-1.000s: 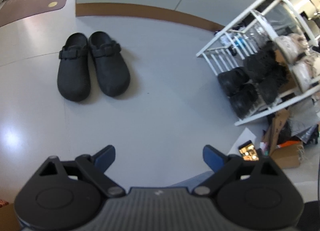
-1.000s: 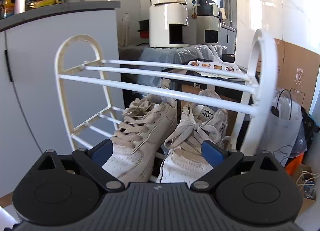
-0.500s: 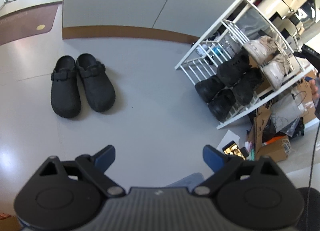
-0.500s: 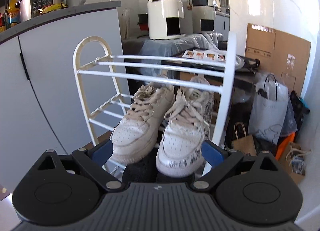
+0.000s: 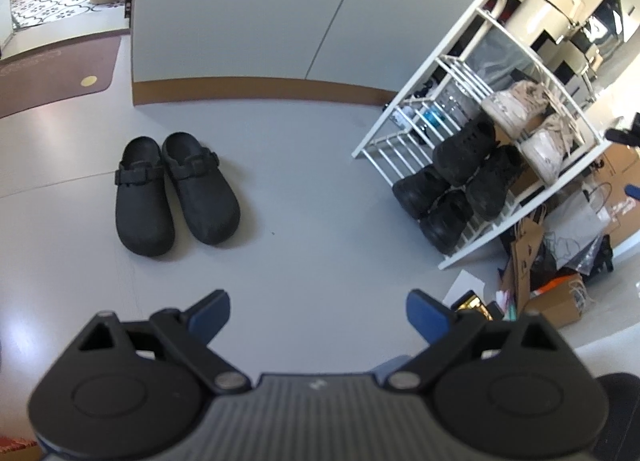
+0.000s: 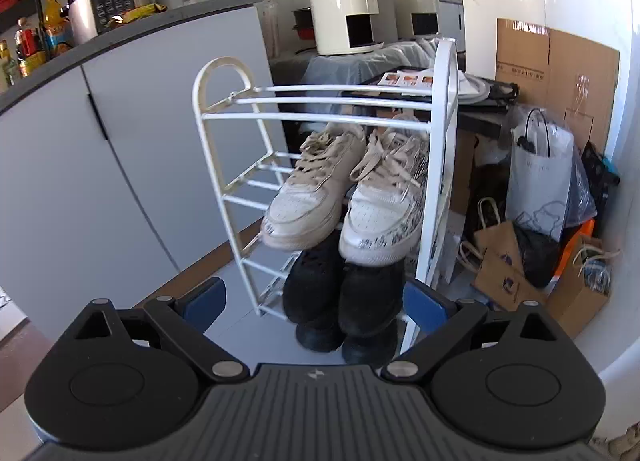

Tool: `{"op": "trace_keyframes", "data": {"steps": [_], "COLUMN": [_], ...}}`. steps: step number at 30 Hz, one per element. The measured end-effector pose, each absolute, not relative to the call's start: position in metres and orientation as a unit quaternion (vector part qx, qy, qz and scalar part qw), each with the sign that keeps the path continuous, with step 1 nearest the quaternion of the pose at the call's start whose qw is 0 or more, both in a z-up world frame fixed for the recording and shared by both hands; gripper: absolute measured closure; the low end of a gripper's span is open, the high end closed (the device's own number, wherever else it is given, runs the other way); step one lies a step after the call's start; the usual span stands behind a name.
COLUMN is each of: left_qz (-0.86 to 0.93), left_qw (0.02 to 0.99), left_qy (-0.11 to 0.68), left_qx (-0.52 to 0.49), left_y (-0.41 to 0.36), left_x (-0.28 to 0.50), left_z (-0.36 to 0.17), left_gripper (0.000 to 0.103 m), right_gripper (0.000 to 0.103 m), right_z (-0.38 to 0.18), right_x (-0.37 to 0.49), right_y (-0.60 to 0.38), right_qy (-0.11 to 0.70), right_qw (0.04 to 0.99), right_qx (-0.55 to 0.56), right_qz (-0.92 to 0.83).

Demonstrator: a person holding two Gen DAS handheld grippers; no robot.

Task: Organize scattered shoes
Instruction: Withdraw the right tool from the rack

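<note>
The left gripper (image 5: 318, 311) hangs above the grey floor (image 5: 320, 189), its jaws spread wide and holding nothing. A pair of black clogs (image 5: 176, 191) lies side by side on the floor, well apart from the white shoe rack (image 6: 320, 181). The right gripper (image 6: 312, 301) faces that rack, jaws likewise wide and empty. On the rack, cream sneakers (image 6: 344, 201) sit above black shoes (image 6: 340, 297).
</note>
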State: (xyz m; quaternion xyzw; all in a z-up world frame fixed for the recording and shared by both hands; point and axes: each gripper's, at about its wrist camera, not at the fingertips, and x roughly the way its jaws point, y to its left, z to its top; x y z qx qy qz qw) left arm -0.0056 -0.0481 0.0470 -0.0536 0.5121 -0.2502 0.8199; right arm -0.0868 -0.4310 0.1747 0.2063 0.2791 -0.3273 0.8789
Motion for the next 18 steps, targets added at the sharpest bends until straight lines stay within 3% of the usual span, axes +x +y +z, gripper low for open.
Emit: {"op": "trace_keyframes", "data": {"steps": [18], "left_qz": [-0.254], "left_qw": [0.828], "left_qy": [0.498], "left_qx": [-0.045], "left_y": [-0.048], "left_x": [-0.023], "left_z": [0.056], "left_gripper": [0.006], "right_gripper": [0.003], "right_z": [0.202], "right_x": [-0.126], "right_y": [-0.380], "right_qy": [0.280], "right_qw": [0.902], "right_qx": [0.203], "right_qz": [-0.258]}}
